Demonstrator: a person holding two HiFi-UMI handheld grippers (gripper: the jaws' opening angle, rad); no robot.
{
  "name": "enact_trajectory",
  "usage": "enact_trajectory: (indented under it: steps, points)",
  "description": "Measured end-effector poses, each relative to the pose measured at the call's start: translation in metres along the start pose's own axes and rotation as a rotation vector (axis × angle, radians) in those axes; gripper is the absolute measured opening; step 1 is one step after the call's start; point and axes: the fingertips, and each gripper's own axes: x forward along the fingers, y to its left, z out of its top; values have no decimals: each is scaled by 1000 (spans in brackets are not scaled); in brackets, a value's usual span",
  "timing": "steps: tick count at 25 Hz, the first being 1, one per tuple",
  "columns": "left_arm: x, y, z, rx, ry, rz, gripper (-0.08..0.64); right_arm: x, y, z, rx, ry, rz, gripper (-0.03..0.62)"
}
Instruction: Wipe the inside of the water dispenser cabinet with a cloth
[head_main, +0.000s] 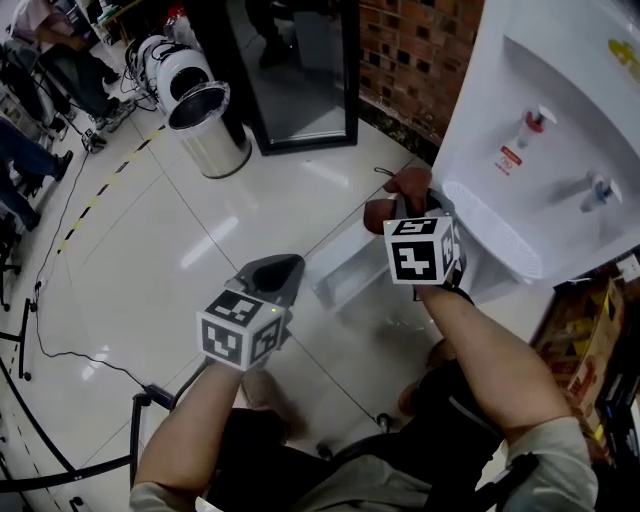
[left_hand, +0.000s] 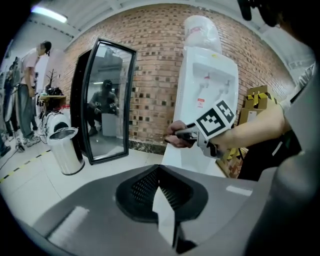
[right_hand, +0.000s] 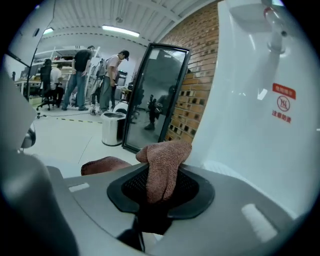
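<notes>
One cloth clamped in R gripper.

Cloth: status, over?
Right gripper shut on brown cloth, up at the water dispenser front. Left gripper shut, apart from it. Nothing seen in the way.

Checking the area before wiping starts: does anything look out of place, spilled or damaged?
Nothing spilled or damaged shows. The lower door of the water dispenser stands swung open, which fits the wiping job; the right gripper grips a brown cloth beside it.
</notes>
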Motion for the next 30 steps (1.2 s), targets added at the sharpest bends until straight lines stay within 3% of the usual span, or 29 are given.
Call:
enact_trajectory:
  steps: [6, 9, 11, 17, 22, 25, 30]
  points:
    - [8, -2, -15, 12, 48, -36, 10, 3, -3, 0, 78, 3, 3, 117]
    - [11, 0, -15, 4, 41, -38, 10, -4, 0, 4, 115, -15, 75, 121]
    - [11, 1, -14, 6, 32, -40, 10, -19, 8, 15, 107, -79, 163, 123]
    - [15, 22, -8, -35, -3, -26, 10, -98, 73, 42, -97, -323, 487, 123]
    - [18, 41, 0, -84, -30, -61, 10, -143, 145, 13, -300, -335, 712, 123]
    - [20, 43, 3, -95, -43, -71, 10, -149, 175, -6, -375, -308, 772, 123]
    - [18, 42, 2, -93, -85, -67, 10, -134, 213, -23, -443, -310, 787, 123]
